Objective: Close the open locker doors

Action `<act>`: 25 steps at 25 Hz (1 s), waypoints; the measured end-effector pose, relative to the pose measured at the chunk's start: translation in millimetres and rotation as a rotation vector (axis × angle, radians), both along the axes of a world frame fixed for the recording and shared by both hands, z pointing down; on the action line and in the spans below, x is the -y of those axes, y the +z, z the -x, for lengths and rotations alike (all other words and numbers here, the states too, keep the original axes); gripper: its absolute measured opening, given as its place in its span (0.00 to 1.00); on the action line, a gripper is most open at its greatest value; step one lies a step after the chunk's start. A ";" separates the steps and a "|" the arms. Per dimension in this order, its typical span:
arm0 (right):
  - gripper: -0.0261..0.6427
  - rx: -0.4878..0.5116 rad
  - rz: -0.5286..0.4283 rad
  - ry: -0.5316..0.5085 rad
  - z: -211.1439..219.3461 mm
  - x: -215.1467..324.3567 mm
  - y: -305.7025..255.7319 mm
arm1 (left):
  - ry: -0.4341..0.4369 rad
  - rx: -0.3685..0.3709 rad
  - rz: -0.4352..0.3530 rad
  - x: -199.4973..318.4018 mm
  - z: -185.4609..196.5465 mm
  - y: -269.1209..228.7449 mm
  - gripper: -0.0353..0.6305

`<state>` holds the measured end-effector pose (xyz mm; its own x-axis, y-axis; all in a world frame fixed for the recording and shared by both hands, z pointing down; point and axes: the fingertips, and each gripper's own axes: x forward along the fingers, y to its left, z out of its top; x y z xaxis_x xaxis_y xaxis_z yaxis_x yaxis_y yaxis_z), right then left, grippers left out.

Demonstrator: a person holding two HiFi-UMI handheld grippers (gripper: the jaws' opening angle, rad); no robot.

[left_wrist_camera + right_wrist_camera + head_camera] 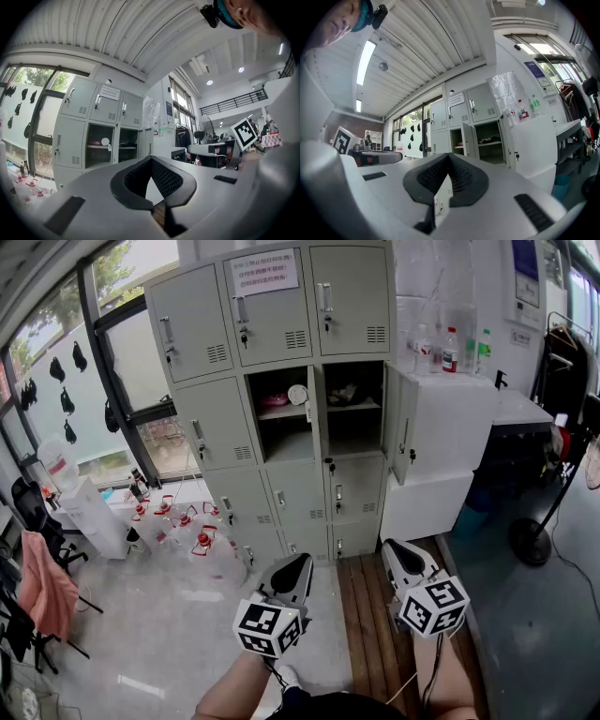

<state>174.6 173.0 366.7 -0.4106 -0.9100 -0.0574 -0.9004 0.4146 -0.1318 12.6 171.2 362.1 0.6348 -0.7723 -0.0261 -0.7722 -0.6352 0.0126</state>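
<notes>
— Pale floor [169, 634] and a big window [56, 381] on the left, grey lockers at the back. Where are the tools?

— Low in the head view, side by side. The left hand-held gripper [296, 565] has its jaws pressed together with nothing between them; its own view shows the dark pads meeting at the tip [151, 160]. The right hand-held gripper [397, 550] is the same: pads together [449, 156], nothing pinched. Each carries a marker cube [268, 626] at the near end.

— What lies just under them?

— The left one hangs over the pale floor, the right one over a wooden strip [370, 624] that runs up to the foot of the lockers.

— And the doors?

— The locker bank [211, 418] stands well apart from both tips, straight ahead and higher in the picture. Two compartments in its middle row are open. The middle door [315, 418] stands out edge-on between the two openings. The right-hand door [401, 423] is swung wide to the right, keys hanging at its edge. Neither tool touches a door.

— Anything around the lockers?

— Red-capped jugs [202, 540] sit on the floor to the left. A white desk [511, 411] just right of the open door holds bottles [451, 349].
</notes>
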 end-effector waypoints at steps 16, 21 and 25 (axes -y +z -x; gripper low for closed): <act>0.38 0.018 -0.011 -0.016 18.4 22.2 -0.6 | 0.019 -0.017 0.034 28.5 14.1 8.7 0.49; 0.47 0.053 -0.017 -0.007 28.4 39.3 -7.5 | 0.028 0.009 0.015 47.1 28.1 6.8 0.59; 0.47 0.051 -0.013 0.008 42.1 58.1 -11.3 | 0.042 -0.001 0.017 68.1 44.8 3.5 0.59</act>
<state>132.6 114.9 355.4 -0.3996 -0.9123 -0.0898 -0.8959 0.4094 -0.1725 -32.3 103.1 365.6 0.6666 -0.7453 -0.0143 -0.7449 -0.6667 0.0247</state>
